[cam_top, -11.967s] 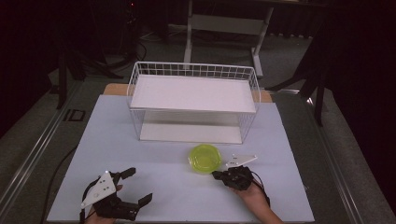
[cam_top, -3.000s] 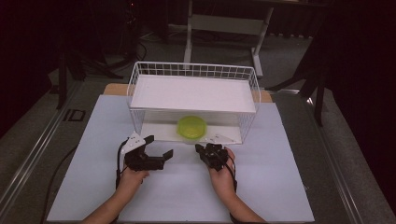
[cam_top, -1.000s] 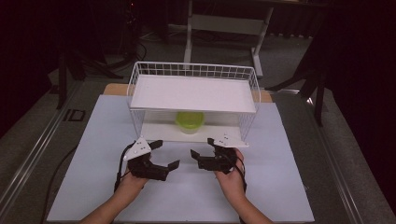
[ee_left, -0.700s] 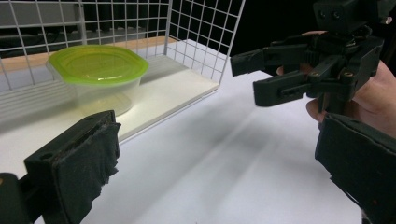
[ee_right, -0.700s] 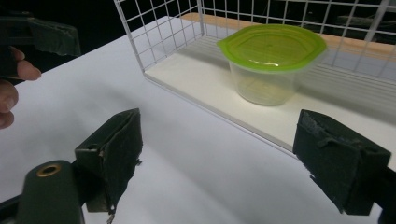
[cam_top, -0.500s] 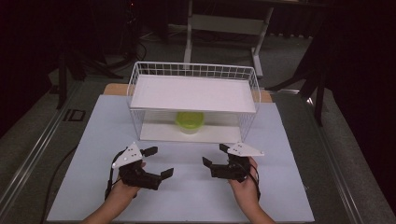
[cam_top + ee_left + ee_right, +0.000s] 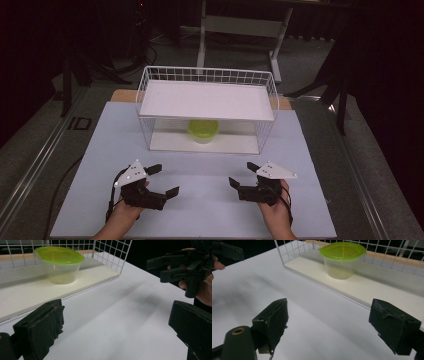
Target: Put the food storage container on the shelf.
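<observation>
Inside wire rack (image 7: 207,80), lidded tub (image 7: 203,130)

- The room is dark, with black surroundings.
- A grey floor (image 7: 310,55) lies behind the table.
- A pale metal stand (image 7: 240,25) is at the back.

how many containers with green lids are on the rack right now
1. A single green-lidded container sits on the lower board of the white wire rack, under the upper shelf. That shelf hides part of the lower level from above, but both gripper views show nothing else there.
</observation>
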{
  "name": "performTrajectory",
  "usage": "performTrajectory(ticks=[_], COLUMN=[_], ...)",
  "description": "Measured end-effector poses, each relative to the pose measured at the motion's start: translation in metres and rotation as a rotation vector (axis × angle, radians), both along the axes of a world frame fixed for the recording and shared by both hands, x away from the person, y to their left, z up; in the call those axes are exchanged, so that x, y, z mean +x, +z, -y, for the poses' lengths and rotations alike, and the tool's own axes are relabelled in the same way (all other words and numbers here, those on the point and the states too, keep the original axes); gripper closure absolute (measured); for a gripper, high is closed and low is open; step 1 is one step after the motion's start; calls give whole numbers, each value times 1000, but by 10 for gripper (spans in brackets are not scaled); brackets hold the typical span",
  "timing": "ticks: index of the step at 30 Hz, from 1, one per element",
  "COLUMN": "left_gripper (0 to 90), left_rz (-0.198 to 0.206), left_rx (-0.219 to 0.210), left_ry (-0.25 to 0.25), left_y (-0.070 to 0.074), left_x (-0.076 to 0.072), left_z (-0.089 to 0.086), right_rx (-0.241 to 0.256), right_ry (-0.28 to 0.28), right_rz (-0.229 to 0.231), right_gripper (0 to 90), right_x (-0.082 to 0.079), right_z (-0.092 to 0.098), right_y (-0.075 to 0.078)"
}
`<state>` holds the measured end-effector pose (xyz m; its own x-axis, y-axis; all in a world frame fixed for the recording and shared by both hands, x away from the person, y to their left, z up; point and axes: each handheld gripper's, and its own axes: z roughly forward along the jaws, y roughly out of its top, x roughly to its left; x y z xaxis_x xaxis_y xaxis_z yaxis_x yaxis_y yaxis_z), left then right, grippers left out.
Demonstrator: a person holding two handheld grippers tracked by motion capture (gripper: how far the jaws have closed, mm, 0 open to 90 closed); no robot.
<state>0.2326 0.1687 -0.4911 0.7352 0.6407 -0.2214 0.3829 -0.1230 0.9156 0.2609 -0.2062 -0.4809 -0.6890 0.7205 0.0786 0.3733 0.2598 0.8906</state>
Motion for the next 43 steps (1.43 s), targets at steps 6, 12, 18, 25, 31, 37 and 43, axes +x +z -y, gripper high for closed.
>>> performTrajectory(ticks=[6, 12, 18, 25, 31, 37, 43], left_gripper=[7, 7, 7, 7, 7, 7, 7], left_rz=[-2, -4, 2, 0, 13, 1, -1], left_rx=[-2, 1, 2, -8, -1, 10, 15], left_ry=[5, 21, 37, 50, 50, 48, 43], left_y=[-1, -4, -8, -14, -10, -15, -17], left_x=[-7, -13, -15, -13, -11, -12, -12], left_z=[-7, -14, -19, -19, -18, -19, -18], right_rx=[0, 6, 0, -10, -28, -25, -34], right_ry=[1, -14, -25, -34, -27, -33, -20], right_rz=[-9, -8, -11, -9, -13, -18, -23], right_gripper=[157, 157, 157, 156, 156, 156, 149], right_x=[-7, -15, -22, -21, -17, -14, -13], right_z=[10, 21, 26, 31, 34, 35, 29], right_y=[-2, -2, -4, -8, -15, -17, -20])
